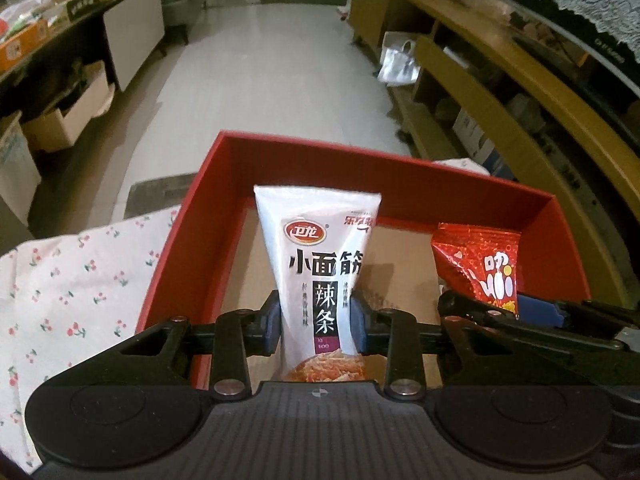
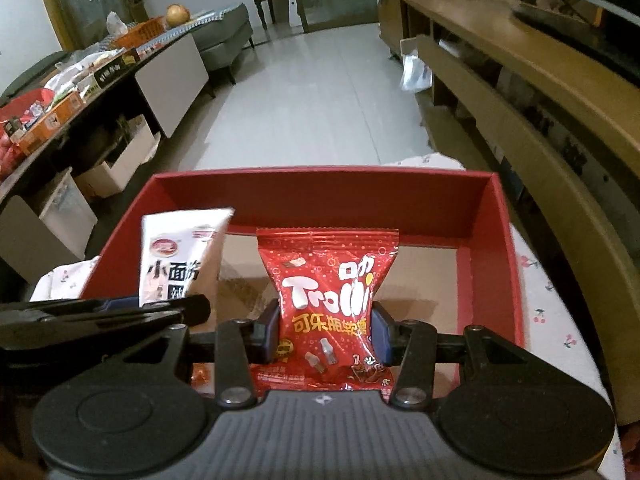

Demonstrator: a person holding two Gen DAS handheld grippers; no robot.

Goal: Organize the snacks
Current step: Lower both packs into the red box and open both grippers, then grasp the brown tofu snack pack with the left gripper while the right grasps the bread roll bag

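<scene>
My left gripper point(image 1: 316, 322) is shut on a white spicy-strip snack packet point(image 1: 318, 264) and holds it upright over the open red box point(image 1: 224, 176). My right gripper point(image 2: 326, 332) is shut on a red Trolli gummy packet point(image 2: 328, 296) and holds it upright over the same red box point(image 2: 320, 184). The red packet point(image 1: 480, 268) and the right gripper's fingers point(image 1: 540, 312) show at the right of the left wrist view. The white packet point(image 2: 180, 256) and the left gripper's fingers point(image 2: 120, 308) show at the left of the right wrist view. The box has a brown cardboard floor.
The box stands on a white cloth with cherry print point(image 1: 72, 280). A wooden shelf unit point(image 2: 540, 92) runs along the right. A dark table with snack boxes point(image 2: 72, 92) and cardboard boxes under it point(image 2: 116, 160) stands left. Pale tiled floor point(image 2: 304, 100) lies beyond.
</scene>
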